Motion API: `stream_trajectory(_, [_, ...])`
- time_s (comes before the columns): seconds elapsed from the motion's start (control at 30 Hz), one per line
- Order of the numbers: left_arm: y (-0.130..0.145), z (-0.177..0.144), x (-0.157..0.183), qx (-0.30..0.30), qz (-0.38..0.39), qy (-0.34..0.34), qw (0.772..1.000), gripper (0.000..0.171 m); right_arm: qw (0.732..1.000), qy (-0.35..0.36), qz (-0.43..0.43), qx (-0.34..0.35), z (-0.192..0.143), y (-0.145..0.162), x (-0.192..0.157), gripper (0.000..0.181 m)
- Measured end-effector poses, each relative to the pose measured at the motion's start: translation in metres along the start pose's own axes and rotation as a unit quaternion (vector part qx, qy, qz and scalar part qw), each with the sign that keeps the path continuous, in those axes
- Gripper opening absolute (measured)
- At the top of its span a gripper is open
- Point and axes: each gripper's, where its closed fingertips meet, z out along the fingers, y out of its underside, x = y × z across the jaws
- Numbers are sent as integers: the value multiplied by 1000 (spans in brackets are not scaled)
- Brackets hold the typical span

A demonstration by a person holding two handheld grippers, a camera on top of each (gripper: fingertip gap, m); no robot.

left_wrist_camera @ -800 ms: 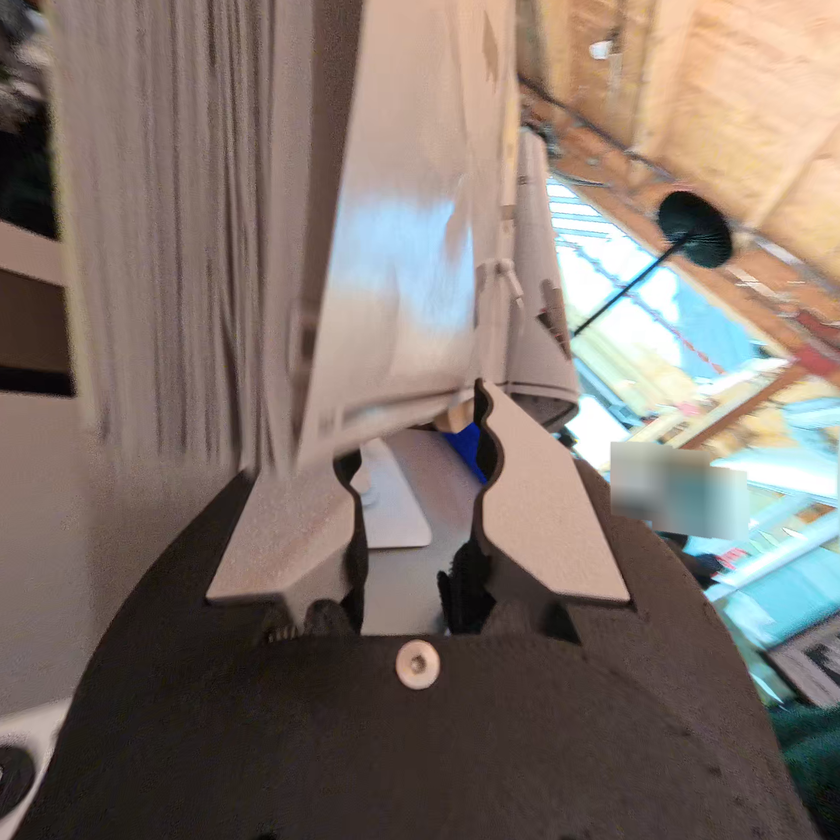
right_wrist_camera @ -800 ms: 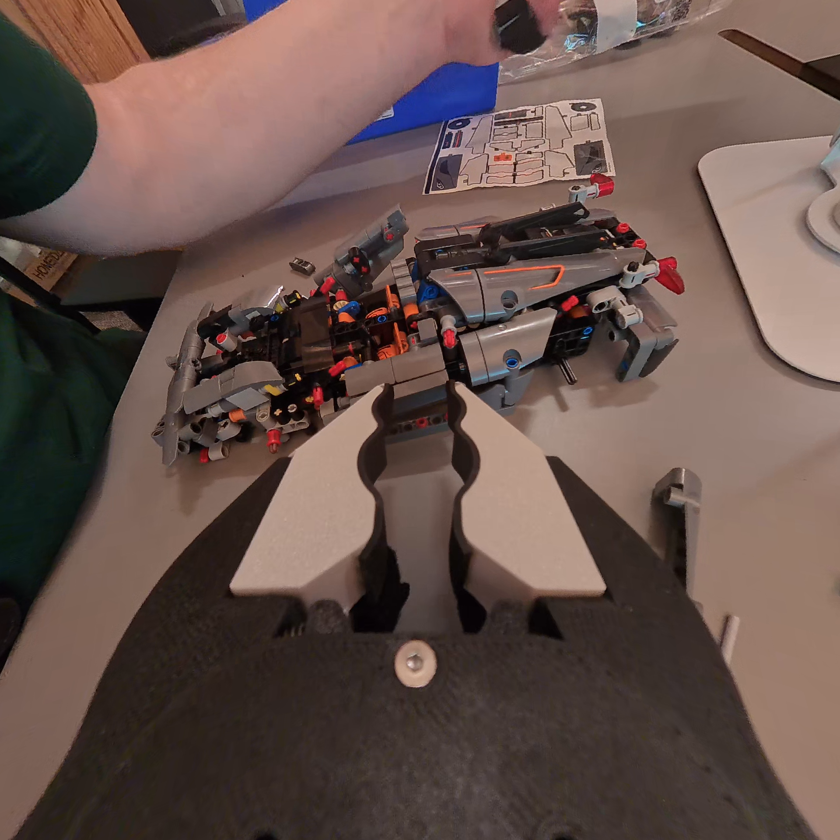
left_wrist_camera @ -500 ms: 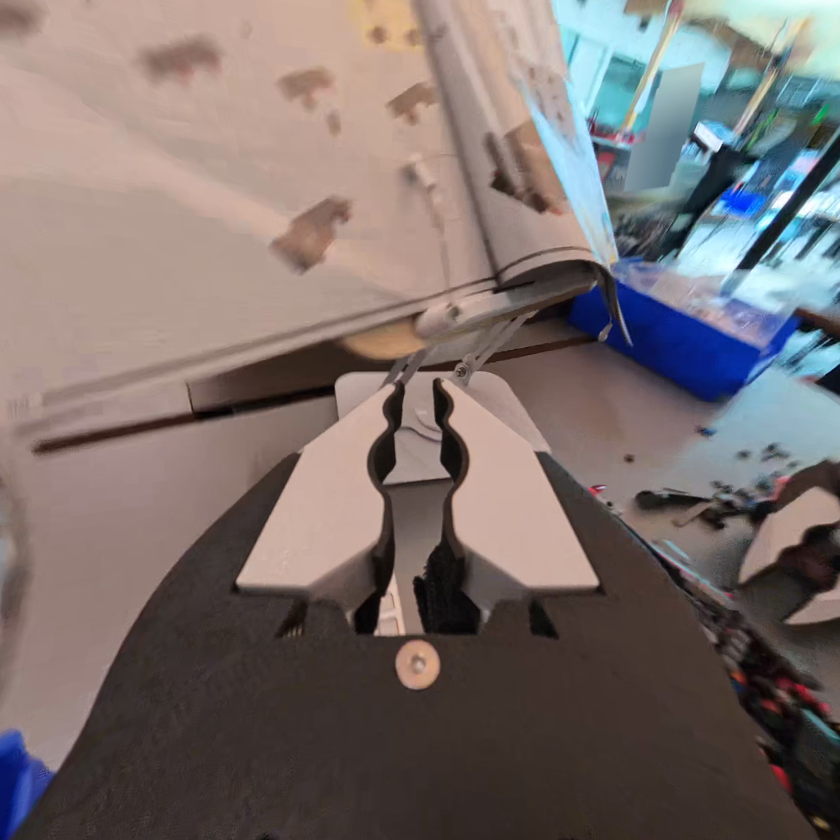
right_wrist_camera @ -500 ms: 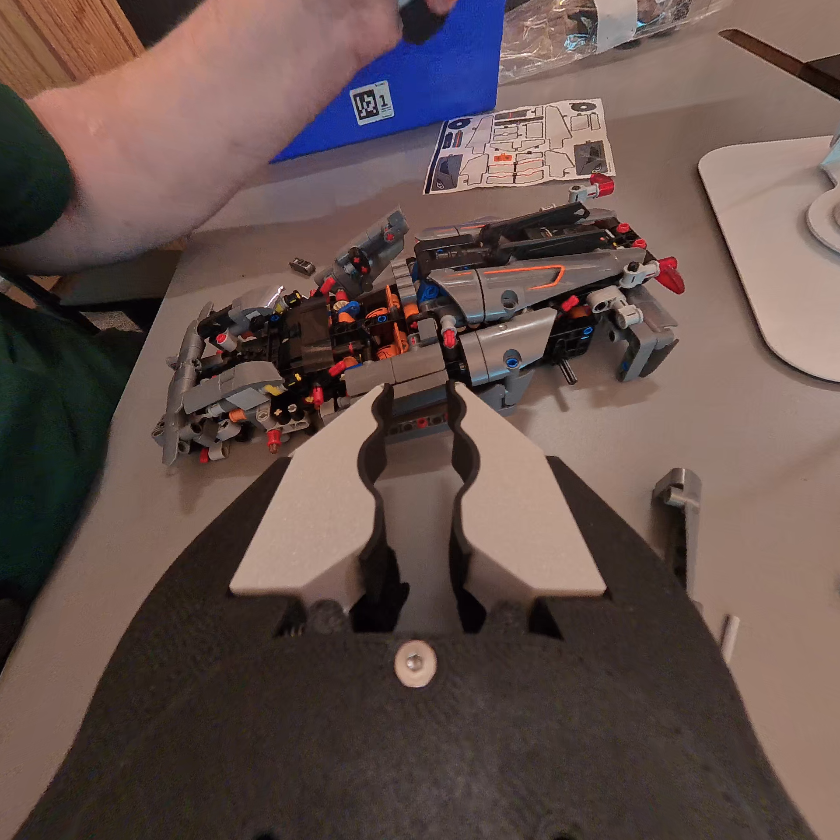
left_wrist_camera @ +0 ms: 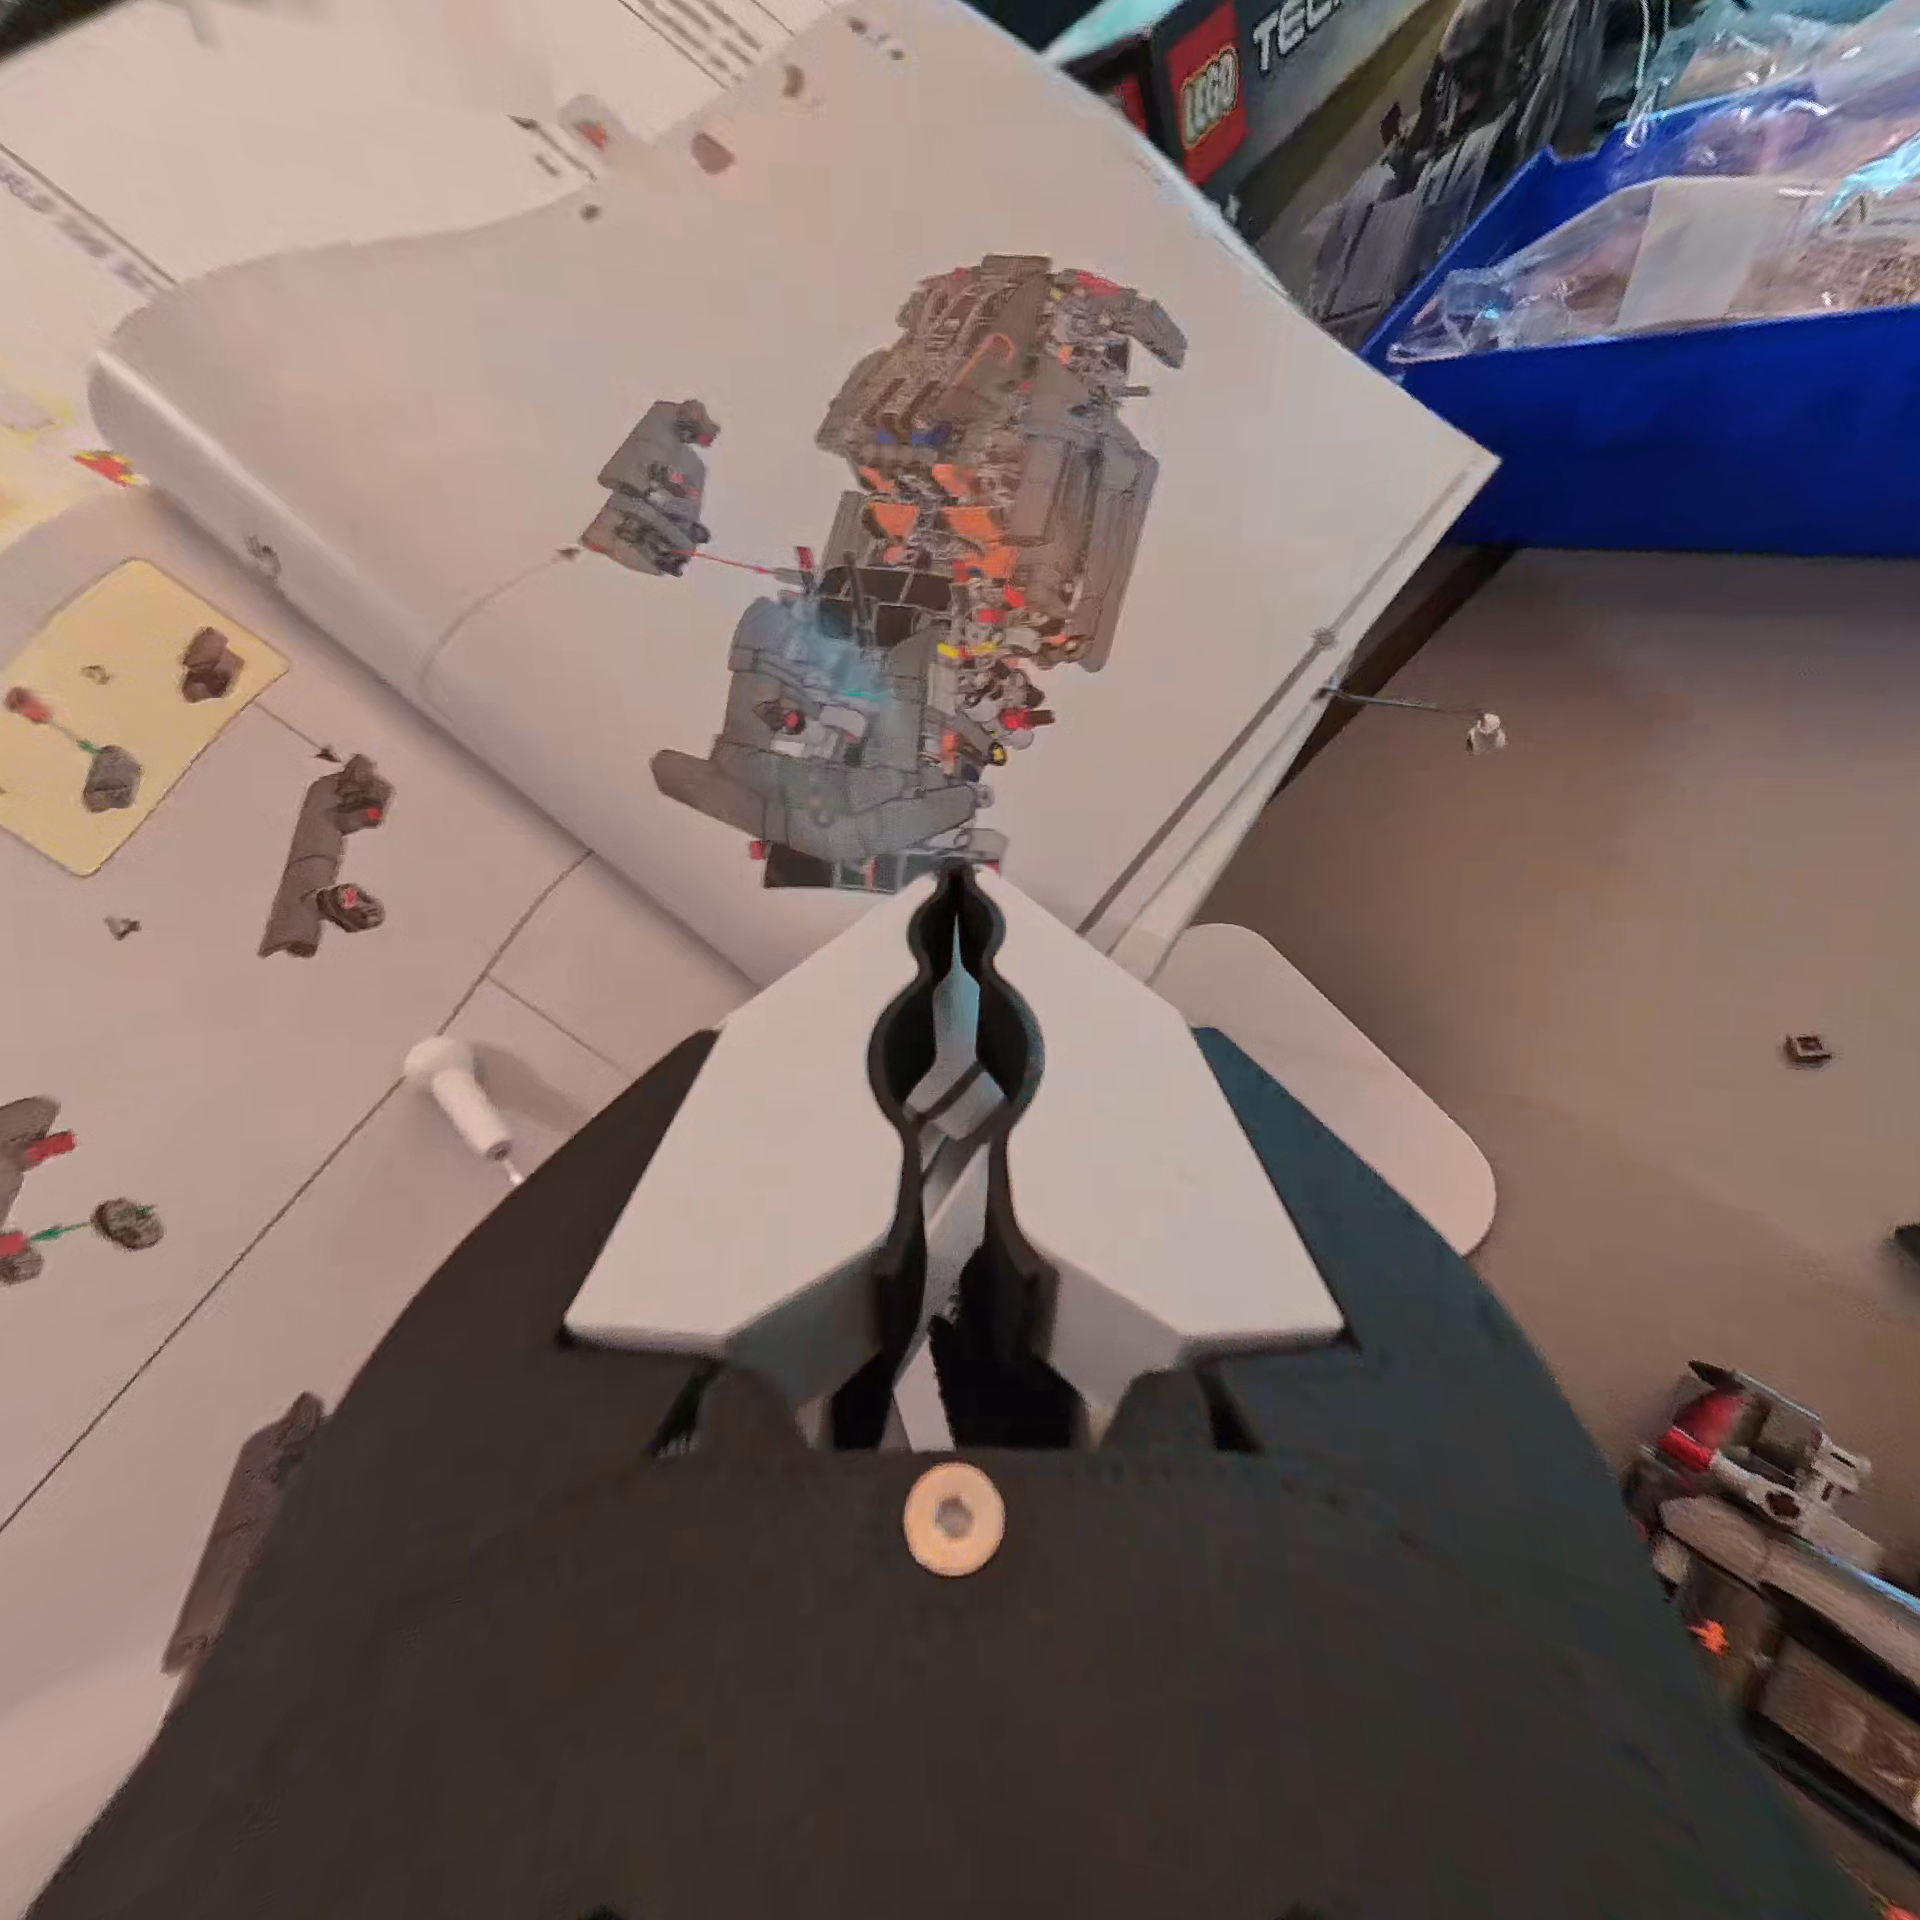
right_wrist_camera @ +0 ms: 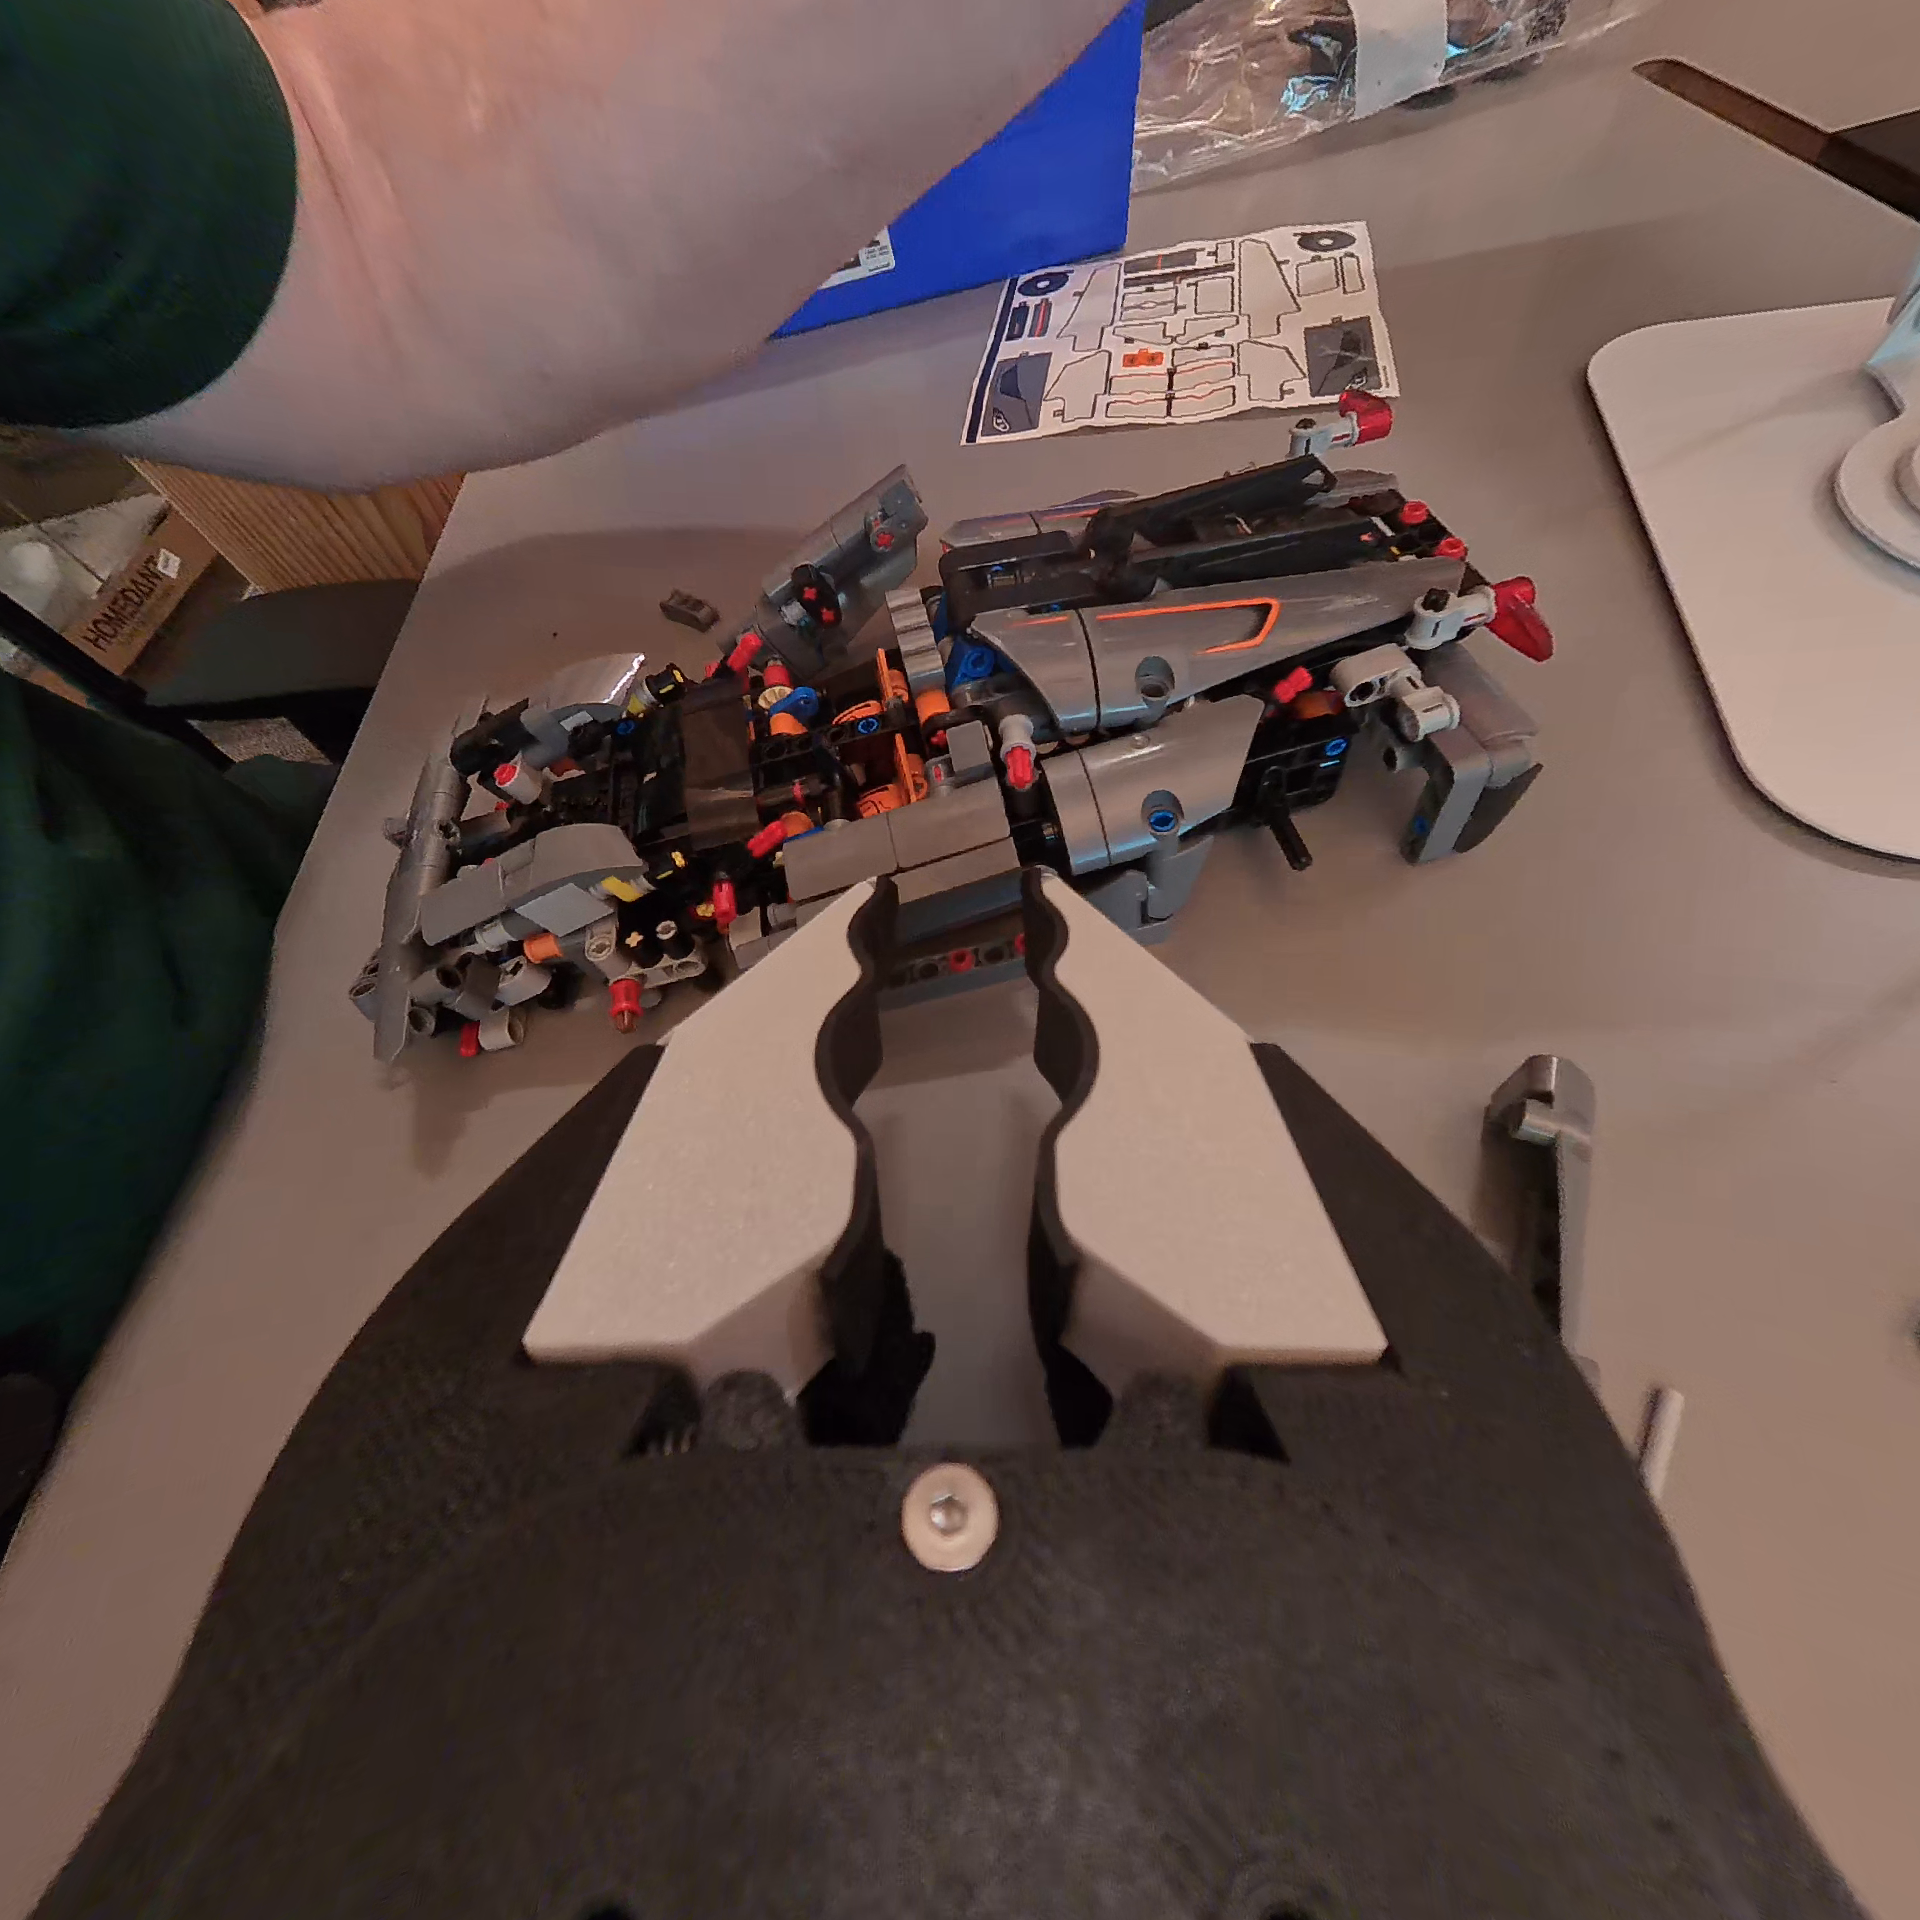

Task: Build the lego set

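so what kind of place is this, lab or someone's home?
Can't say for sure; it looks like an indoor workroom or office. A grey table holds the half-built lego car, an instruction booklet stands propped open, and blue bins hold bagged parts.

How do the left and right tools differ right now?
The left tool has its jaws pinched shut on a page of the instruction booklet; the right tool is open and empty. The left points at the booklet, the right at the lego car. Both share grey fingers on black bodies.
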Motion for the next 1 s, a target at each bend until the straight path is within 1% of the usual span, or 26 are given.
stream_trajectory(0.07, [6, 7, 8, -16, 3, 16, 1000, 0, 1000, 0, -2, -4, 1, 1, 0, 22])
stream_trajectory(0.17, [8, 10, 10, -21, 19, 8, 1000, 0, 1000, -1, 0, -4, 1, 1, 0, 22])
stream_trajectory(0.3, [6, 9, 11, -17, 5, 23, 1000, 0, 1000, -2, 4, 1, 0, 0, 0, 22])
stream_trajectory(1.0, [6, 8, 12, -12, 5, 32, 999, 0, 1000, 0, -1, -4, 1, 1, 0, 22])
